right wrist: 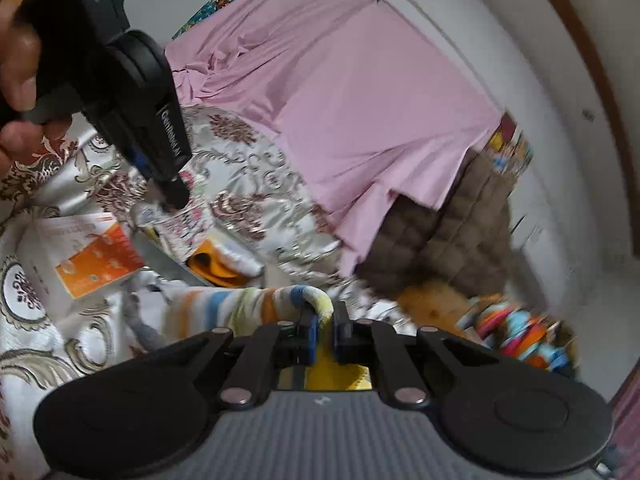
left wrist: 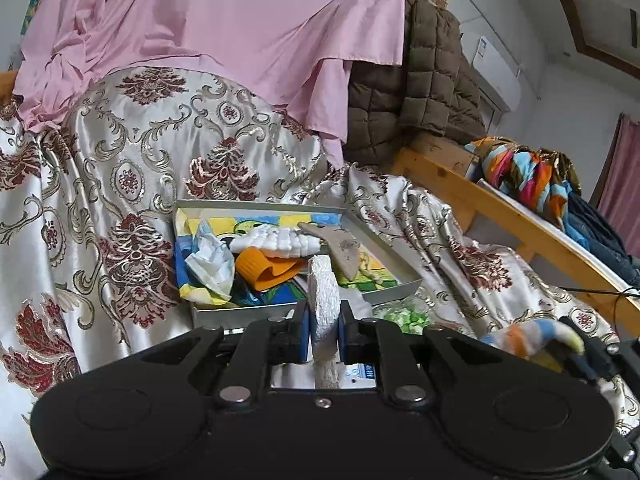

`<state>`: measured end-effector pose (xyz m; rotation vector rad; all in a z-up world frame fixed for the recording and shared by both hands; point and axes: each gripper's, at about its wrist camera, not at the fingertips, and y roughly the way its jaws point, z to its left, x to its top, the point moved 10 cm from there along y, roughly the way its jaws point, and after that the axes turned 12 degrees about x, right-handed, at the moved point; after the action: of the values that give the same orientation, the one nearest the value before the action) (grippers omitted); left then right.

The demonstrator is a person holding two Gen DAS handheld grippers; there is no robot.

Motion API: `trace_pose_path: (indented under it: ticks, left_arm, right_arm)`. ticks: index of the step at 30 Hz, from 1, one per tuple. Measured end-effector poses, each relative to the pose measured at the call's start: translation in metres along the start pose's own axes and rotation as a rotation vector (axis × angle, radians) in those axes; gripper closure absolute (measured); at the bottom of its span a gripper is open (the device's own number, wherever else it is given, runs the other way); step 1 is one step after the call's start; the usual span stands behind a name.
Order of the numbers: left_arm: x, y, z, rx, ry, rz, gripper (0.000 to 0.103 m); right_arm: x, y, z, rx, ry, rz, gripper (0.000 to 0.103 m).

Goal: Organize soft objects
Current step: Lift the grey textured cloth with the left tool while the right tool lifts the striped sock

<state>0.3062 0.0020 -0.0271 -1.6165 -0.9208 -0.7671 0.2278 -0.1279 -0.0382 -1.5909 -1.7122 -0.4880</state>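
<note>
1. White knitted sock [left wrist: 325,300] stands pinched upright between the pads of the left hand-held gripper [left wrist: 325,334]; the shallow tray [left wrist: 396,286] of soft things lies just beyond.
2. Striped sock [right wrist: 256,304] is clamped in the right hand-held gripper [right wrist: 325,338]; it trails leftward over the brocade cloth [right wrist: 248,168].

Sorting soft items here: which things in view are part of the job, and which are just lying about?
In the job:
- white sock, pinched in left gripper
- striped sock, pinched in right gripper
- tray holding orange sock

Lying about:
- pink sheet
- brown quilted jacket
- orange box
- colourful scarf
</note>
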Motion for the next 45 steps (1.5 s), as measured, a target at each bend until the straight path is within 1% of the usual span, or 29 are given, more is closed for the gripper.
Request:
trace_pose_path:
  ticks: [7,12,15,20,29,35,38,41,45]
  left_arm:
    - [-0.003,-0.007,-0.012,-0.036,0.038,-0.039,0.089]
    - [-0.005,-0.006,-0.015,-0.042,0.055,-0.049,0.089]
    - [-0.005,-0.006,-0.014,-0.049,0.044,-0.048,0.089]
    - [-0.002,-0.008,-0.013,-0.053,0.029,-0.067,0.089]
    - [0.011,-0.016,-0.006,-0.051,-0.005,-0.133,0.089]
    - [0.015,-0.015,-0.002,-0.041,-0.011,-0.154,0.089]
    - [0.015,-0.011,0.002,-0.014,0.011,-0.168,0.089]
    - [0.017,-0.005,0.008,-0.002,0.002,-0.162,0.089]
    - [0.027,0.002,0.015,0.033,0.012,-0.201,0.089]
  right_arm:
    - [0.012,-0.015,-0.006,-0.081,-0.136,-0.019,0.095]
    - [0.025,-0.011,-0.009,-0.122,-0.213,-0.04,0.095]
    - [0.032,-0.005,-0.011,-0.145,-0.255,-0.043,0.095]
    - [0.043,0.005,-0.016,-0.168,-0.313,-0.069,0.095]
    - [0.056,0.014,-0.014,-0.178,-0.366,-0.122,0.095]
    - [0.064,0.022,-0.013,-0.183,-0.364,-0.161,0.095]
    - [0.067,0.026,-0.014,-0.191,-0.361,-0.178,0.095]
    - [0.07,0.033,-0.016,-0.189,-0.351,-0.198,0.095]
    - [0.073,0.041,-0.026,-0.174,-0.303,-0.237,0.095]
